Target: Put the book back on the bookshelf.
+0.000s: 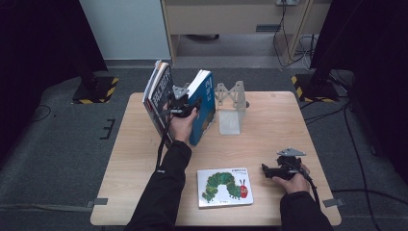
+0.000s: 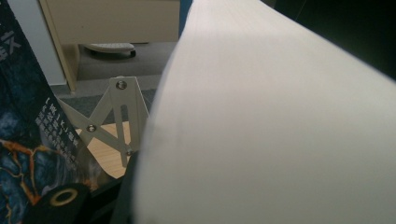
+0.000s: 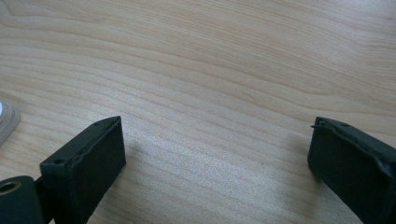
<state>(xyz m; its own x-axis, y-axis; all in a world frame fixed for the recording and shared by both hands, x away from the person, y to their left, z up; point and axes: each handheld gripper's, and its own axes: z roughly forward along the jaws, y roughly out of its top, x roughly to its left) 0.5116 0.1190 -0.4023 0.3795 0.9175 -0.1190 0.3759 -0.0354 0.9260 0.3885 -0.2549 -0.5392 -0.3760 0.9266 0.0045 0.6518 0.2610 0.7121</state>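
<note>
Left claw clamped on upright blue book at far table edge beside dark books; right claw open, empty, resting near right.

books left of bookend | picture book at table front

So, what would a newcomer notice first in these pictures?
Probably the blue book standing tilted at the far side of the table, with the left tool closed on it, beside dark books leaning at the far left edge. Next, the caterpillar picture book lying flat near the front edge. The right tool rests open on the bare wood to its right.
</note>
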